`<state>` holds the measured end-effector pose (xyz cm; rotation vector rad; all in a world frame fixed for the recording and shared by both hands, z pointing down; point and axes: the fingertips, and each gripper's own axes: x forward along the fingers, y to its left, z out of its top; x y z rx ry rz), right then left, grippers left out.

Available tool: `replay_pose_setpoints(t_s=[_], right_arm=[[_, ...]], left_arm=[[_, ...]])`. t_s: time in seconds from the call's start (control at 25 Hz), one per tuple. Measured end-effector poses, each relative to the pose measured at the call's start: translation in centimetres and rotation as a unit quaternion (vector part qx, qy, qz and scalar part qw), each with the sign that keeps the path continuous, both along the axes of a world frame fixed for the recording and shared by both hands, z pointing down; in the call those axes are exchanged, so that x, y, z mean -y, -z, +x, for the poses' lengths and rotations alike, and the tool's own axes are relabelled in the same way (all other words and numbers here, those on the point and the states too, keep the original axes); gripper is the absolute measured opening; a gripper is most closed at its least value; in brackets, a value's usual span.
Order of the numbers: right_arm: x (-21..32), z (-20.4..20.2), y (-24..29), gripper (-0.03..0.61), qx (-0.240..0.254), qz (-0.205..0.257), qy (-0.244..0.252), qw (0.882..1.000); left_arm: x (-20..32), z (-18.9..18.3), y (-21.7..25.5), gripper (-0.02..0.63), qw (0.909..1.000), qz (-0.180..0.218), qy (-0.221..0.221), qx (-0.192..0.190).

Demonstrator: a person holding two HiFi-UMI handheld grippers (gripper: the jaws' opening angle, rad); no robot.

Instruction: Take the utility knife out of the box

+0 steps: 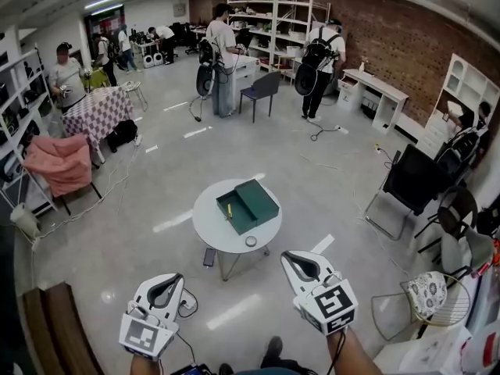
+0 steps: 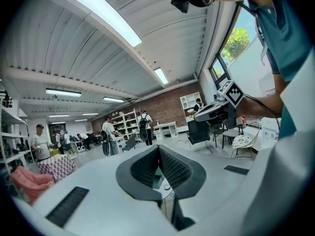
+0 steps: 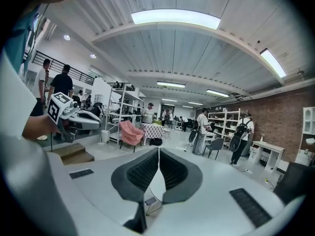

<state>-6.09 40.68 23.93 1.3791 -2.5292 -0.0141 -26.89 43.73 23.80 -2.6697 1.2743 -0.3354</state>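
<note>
Utility knife (image 1: 229, 210) lies in open box (image 1: 258, 198), long axis running near-far.

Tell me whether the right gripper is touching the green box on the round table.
Apart. The head view shows the right gripper stopped short of the green box, with bare top of the round table between them.

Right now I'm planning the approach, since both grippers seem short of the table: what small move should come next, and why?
Probably carry the right gripper forward toward the green box on the round table and open its jaws. Both it and the left gripper are shut, empty and short of the table, while the yellow utility knife lies exposed in the open box.
</note>
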Motion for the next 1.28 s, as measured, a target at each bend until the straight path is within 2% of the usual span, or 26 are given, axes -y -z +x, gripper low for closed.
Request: replay_pose_setpoints(t_s=[0.32, 0.68, 1.08, 1.28], right_arm=[[5.6, 4.2, -1.2, 0.038, 0.004, -0.008, 0.036, 0.999], [9.5, 8.7, -2.0, 0.038, 0.014, -0.014, 0.061, 0.998], [12.0, 15.6, -1.8, 0.038, 0.025, -0.012, 0.065, 0.998], [13.8, 18.5, -3.0, 0.038, 0.035, -0.018, 0.052, 0.998]], left_arm=[[4.0, 4.9, -1.1, 0.018, 0.9996, -0.006, 0.029, 0.006], [6.7, 9.8, -2.0, 0.018, 0.9982, -0.018, 0.054, 0.019], [9.6, 17.0, -2.2, 0.018, 0.9980, -0.023, 0.049, 0.034], [11.6, 20.1, -3.0, 0.018, 0.9978, -0.027, 0.031, 0.052]])
